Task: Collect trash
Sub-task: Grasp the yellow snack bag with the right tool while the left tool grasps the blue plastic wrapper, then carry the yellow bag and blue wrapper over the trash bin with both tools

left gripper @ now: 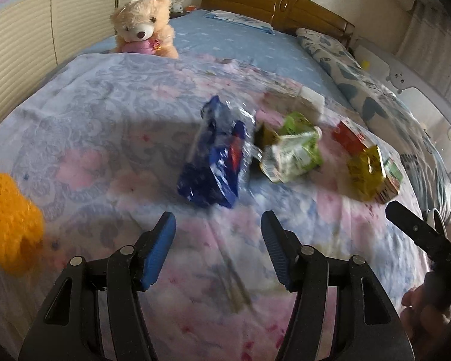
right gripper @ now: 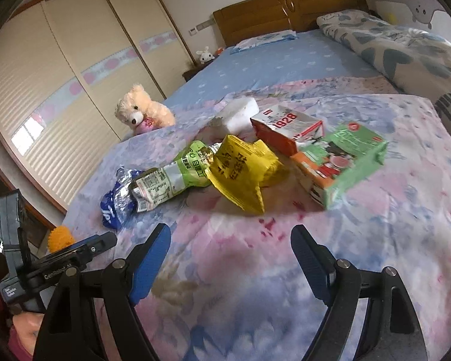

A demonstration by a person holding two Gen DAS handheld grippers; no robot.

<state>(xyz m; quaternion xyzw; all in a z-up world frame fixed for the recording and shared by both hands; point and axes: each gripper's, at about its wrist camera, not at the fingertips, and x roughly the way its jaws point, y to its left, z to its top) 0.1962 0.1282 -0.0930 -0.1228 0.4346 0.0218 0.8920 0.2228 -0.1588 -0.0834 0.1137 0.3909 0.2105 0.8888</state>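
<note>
Now both tongs hover over the bed's floral blanket [right gripper: 375,210] with nothing between their blue pads: the left tongs [left gripper: 218,249] stand wide apart, and the right tongs [right gripper: 231,261] are spread wide as well. Ahead of them the trash lies in a loose row across the blanket. A blue plastic wrapper [left gripper: 216,159] sits nearest the left tongs, with a crumpled green pouch [right gripper: 177,174] just beside it. A yellow packet [right gripper: 243,174] touches the green pouch, and next to it rests a green carton [right gripper: 345,162] with a red box marked 1928 [right gripper: 288,126] behind. A white foam block [right gripper: 240,112] lies farther back. A teddy bear [left gripper: 144,27] sits at the blanket's far edge
</note>
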